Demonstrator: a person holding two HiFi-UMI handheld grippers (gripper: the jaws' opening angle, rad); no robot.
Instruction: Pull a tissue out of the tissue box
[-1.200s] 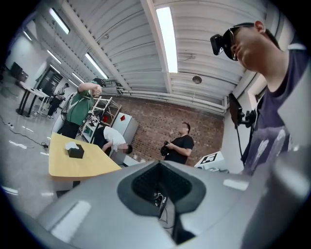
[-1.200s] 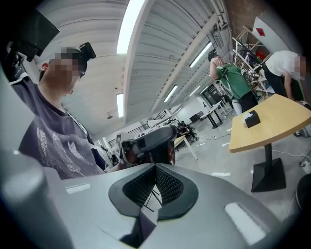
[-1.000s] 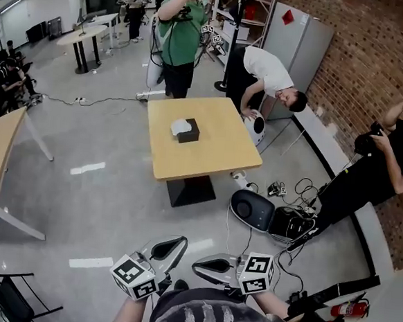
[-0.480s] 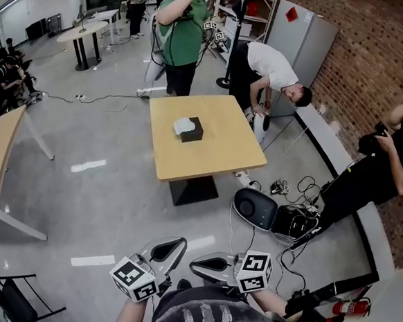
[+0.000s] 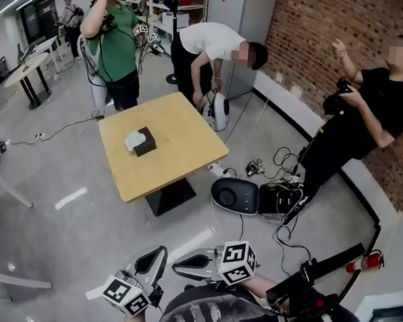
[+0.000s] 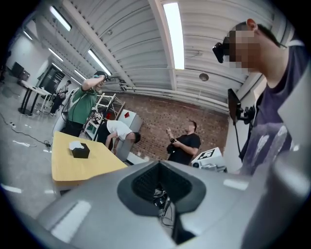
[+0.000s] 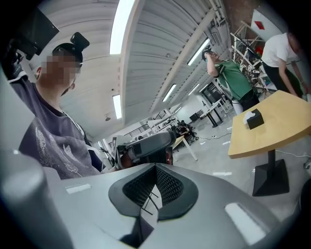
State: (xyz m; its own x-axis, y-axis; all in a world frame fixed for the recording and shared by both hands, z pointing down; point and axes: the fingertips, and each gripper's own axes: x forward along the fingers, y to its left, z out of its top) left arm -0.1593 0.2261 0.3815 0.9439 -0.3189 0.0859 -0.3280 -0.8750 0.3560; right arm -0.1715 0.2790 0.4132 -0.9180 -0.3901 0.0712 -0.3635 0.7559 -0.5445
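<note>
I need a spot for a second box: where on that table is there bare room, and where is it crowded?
Only the tissue box sits on the table, toward the person in green. Bare wood lies right of it, toward the person in white, and at the near corner. Cables and a case crowd the floor beside.

Left tongs [image 5: 156,254] and right tongs [image 5: 181,263] point level, jaws closed, empty.

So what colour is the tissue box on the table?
The box is black, with a white tissue poking out on top; clearest in the head view.
</note>
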